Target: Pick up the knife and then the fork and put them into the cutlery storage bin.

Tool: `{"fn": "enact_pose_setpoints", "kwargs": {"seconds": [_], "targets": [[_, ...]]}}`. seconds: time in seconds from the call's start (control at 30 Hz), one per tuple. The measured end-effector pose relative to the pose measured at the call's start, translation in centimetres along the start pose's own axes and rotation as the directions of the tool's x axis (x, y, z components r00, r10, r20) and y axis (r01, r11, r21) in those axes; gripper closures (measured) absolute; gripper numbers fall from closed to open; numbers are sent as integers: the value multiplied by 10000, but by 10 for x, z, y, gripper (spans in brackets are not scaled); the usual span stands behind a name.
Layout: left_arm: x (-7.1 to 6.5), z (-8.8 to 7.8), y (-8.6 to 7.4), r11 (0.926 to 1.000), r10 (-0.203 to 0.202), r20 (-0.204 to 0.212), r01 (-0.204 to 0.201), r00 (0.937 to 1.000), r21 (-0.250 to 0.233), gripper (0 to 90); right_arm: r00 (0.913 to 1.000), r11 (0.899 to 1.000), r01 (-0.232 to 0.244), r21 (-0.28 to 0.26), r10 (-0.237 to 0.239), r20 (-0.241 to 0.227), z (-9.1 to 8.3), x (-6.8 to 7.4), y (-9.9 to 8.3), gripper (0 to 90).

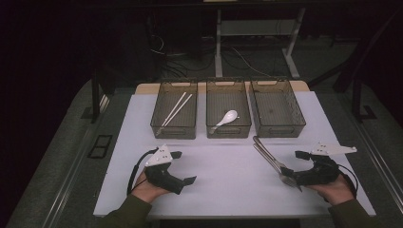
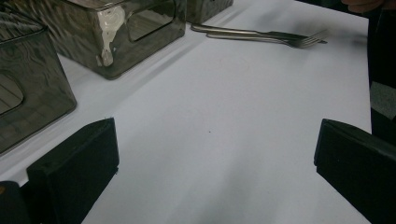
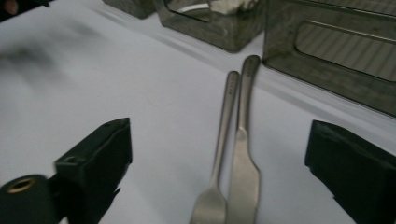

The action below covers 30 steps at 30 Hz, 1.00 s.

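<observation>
A: Where does the sorting stand, would you say?

B: Chopsticks (image 1: 176, 109) lie in one bin, a spoon (image 1: 225, 119) in the middle bin (image 1: 228, 128); the far bin (image 1: 298, 115) looks empty. Two forks (image 3: 232, 154) lie side by side on the counter (image 1: 223, 166), between the right gripper's (image 1: 291, 169) wide-open jaws, nothing held.

A: And the left gripper (image 1: 183, 167)?

B: Jaws wide apart over bare counter, empty too, forks well beyond them.

A: Next move?

B: Likely the right jaws lower around one fork's handle and close, keeping its neighbour out.
</observation>
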State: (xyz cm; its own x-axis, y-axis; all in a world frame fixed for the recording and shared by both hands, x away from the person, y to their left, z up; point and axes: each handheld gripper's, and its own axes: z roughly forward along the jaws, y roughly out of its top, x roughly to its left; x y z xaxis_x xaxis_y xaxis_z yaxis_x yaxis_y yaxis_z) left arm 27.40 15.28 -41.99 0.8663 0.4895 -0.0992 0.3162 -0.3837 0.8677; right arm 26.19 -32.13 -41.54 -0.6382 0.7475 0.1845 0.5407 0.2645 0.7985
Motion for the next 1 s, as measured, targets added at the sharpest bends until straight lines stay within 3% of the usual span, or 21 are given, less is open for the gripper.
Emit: {"fn": "enact_pose_setpoints", "kwargs": {"seconds": [0.23,0.37,0.57,1.0], "targets": [[1,1,-1,9999,-91,83,90,9999,97,0,9958,9947,261,994,-345,844,4,-4,8,308],[1,1,-1,9999,-80,92,79,9999,147,0,9964,9906,274,1343,-378,760,9,-7,13,410],[0,2,-1,9998,-90,138,87,9999,179,0,9980,9865,90,1633,-191,604,19,-11,20,487],[0,3,-2,9996,-165,183,161,9997,226,0,9974,9680,211,2502,-374,608,52,-12,38,652]]}}
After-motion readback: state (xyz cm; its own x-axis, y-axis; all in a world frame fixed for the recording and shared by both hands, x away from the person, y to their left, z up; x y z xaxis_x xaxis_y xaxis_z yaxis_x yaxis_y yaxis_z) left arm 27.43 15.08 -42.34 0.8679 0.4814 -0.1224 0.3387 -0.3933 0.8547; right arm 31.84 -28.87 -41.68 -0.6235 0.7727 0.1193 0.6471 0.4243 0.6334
